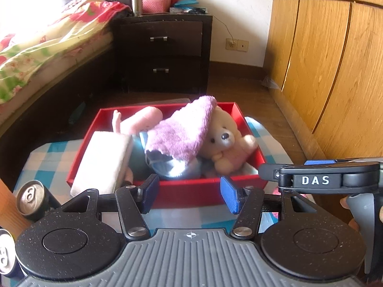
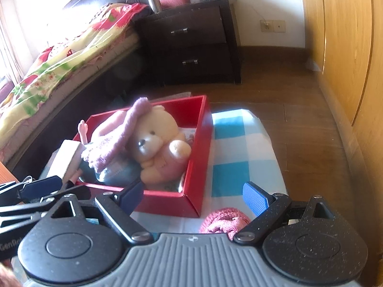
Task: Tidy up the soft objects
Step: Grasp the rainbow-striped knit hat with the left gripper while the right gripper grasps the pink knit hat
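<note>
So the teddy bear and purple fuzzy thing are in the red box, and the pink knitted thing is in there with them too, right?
Not quite. The teddy bear and purple fuzzy thing are in the red box, but the pink knitted thing lies outside it on the checked cloth, by the right gripper. The right wrist view shows it.

Cream teddy bear (image 2: 155,141) lies in the red box (image 2: 198,167); a pink knitted item (image 2: 222,222) sits between the parted fingers (image 2: 255,198).

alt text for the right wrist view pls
An open red box on a blue-and-white checked cloth holds a cream teddy bear with a purple fuzzy cloth draped beside it. The right gripper is open and empty, with a pink knitted item just below its jaws.
</note>
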The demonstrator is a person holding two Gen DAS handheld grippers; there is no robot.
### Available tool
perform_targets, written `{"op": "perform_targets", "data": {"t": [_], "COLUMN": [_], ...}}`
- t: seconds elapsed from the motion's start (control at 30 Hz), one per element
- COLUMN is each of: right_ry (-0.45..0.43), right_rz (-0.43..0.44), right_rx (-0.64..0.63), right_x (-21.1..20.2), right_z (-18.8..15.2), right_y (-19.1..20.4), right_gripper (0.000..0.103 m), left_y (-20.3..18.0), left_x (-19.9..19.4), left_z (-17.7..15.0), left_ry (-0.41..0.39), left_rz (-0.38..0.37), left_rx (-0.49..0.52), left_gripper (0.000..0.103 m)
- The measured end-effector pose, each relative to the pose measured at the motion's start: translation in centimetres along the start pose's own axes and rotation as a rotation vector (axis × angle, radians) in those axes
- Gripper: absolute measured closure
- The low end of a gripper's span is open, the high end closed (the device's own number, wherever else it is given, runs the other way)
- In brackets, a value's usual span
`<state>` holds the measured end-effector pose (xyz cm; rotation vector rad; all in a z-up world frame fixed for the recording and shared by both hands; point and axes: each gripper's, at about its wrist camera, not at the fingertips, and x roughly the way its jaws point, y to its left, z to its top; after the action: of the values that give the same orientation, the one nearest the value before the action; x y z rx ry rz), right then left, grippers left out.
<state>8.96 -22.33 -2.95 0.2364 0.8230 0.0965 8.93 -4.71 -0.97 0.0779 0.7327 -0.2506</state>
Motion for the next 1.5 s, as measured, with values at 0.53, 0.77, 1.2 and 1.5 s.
{"op": "perform_targets", "data": {"t": [0.53,0.77,1.2,1.5], "right_ry": [0.120,0.163,0.224,0.307], "right_rz": [-0.042,-0.062,-0.071,-0.099], "right_rx": [-0.055,-0.075,-0.111,-0.177], "right_x": [3.1,4.6,5.0,4.0], "right_z": [-2.4,-3.1,-3.7,-3.1], "right_y": [-0.4,-0.8,-1.2,-0.5], "right_gripper": [0.033,0.033,0.033,0.033], "left_y": [-1.5,-2.0,-3.4,-7.6], "left_x": [-1.4,-1.7,-2.5,-2.6], "left_z": [-2.3,-3.1,-6.6,-8.3], "left_ry": [0.044,0.063,0.202,0.261], "left_rz": [-0.029,-0.047,-0.166,-0.206], "left_rx": [0.035,0.037,-0.013,0.111], "left_gripper": [0.044,0.042,0.042,0.038]}}
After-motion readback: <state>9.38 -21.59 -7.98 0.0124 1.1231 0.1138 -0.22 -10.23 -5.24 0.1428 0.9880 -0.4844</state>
